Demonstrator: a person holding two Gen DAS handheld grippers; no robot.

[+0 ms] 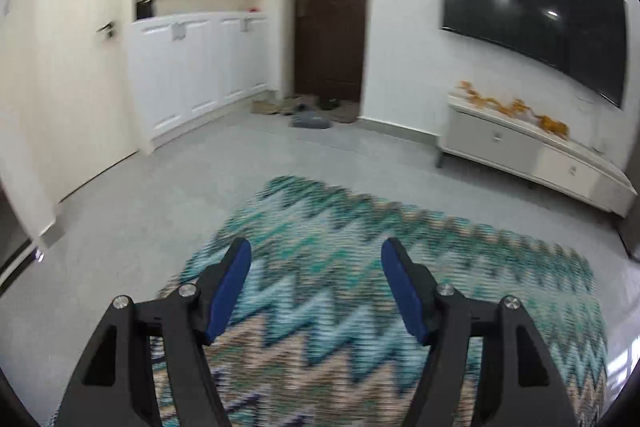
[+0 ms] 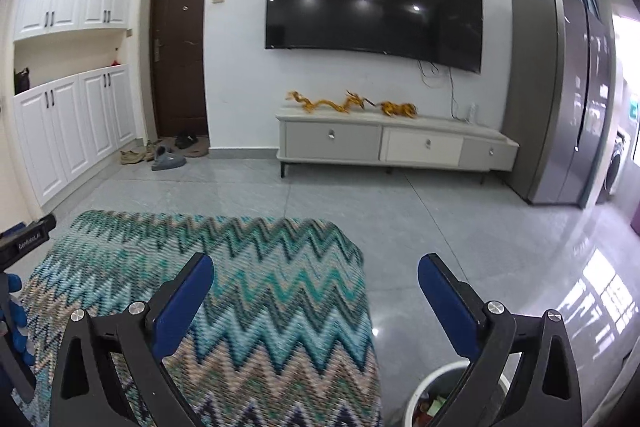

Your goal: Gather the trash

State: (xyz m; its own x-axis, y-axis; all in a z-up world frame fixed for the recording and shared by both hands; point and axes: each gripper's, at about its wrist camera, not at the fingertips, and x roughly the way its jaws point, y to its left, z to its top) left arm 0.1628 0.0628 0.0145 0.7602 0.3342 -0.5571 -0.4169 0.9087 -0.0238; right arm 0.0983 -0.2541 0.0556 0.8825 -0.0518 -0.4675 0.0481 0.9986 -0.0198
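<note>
While the left wrist view is blurred by motion, it shows the left gripper [image 1: 316, 253] with its two blue pads spread apart and nothing between them, held above a zigzag-patterned rug [image 1: 360, 247] in teal, beige and dark blue. Beyond the rug lie a grey tiled floor [image 1: 160, 195], white cabinets [image 1: 192, 67], a dark brown door [image 1: 330, 11] with shoes [image 1: 312, 111] before it, a wall-mounted television [image 1: 532, 7] and a low TV console [image 1: 532, 151]. No trash is distinguishable in this view. From the right wrist view, the right gripper [image 2: 316, 267] stands with its jaws spread wide and empty, over the near edge of the same rug [image 2: 240, 287]. At the bottom edge, partly behind the right finger, sits a white round trash bin [image 2: 424, 399] on the floor [image 2: 480, 227] just beside the rug; small coloured scraps of trash [image 2: 430, 409], red and green among them, lie inside. Part of the left gripper [image 2: 24, 239] appears at the left edge. A grey refrigerator [image 2: 560, 99] stands right of the console [image 2: 396, 147].
</note>
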